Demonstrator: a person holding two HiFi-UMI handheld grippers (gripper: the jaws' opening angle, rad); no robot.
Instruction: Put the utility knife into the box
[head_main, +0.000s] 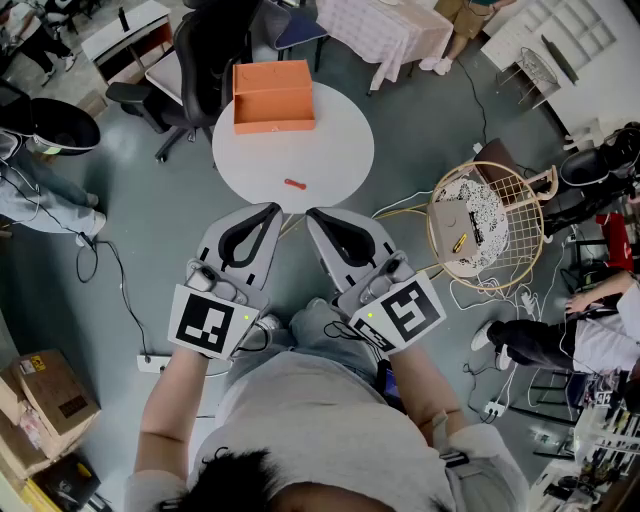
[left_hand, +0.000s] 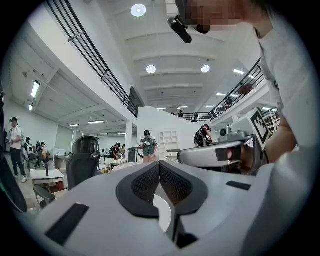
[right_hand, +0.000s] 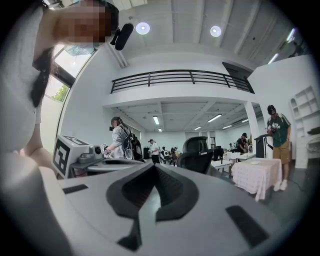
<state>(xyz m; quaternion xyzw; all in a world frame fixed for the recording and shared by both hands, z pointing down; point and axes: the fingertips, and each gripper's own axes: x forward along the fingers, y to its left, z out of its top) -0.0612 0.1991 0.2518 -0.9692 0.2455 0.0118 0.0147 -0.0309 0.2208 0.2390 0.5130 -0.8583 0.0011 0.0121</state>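
A small orange-red utility knife (head_main: 293, 184) lies on the round white table (head_main: 330, 150), near its front edge. The open orange box (head_main: 272, 96) stands at the table's far side, well apart from the knife. I hold both grippers close to my body, short of the table and pointing toward it. My left gripper (head_main: 271, 210) and my right gripper (head_main: 314, 216) are both shut with nothing between the jaws. In the left gripper view my left gripper (left_hand: 160, 163) aims level across the room, as does my right gripper (right_hand: 155, 165) in the right gripper view. Neither gripper view shows the knife or the box.
A black office chair (head_main: 190, 70) stands behind the table at the left. A round wire basket stand (head_main: 490, 225) with cables sits to the right. Cardboard boxes (head_main: 45, 395) lie at the lower left. A cloth-covered table (head_main: 385, 30) is at the back, and people stand around the room.
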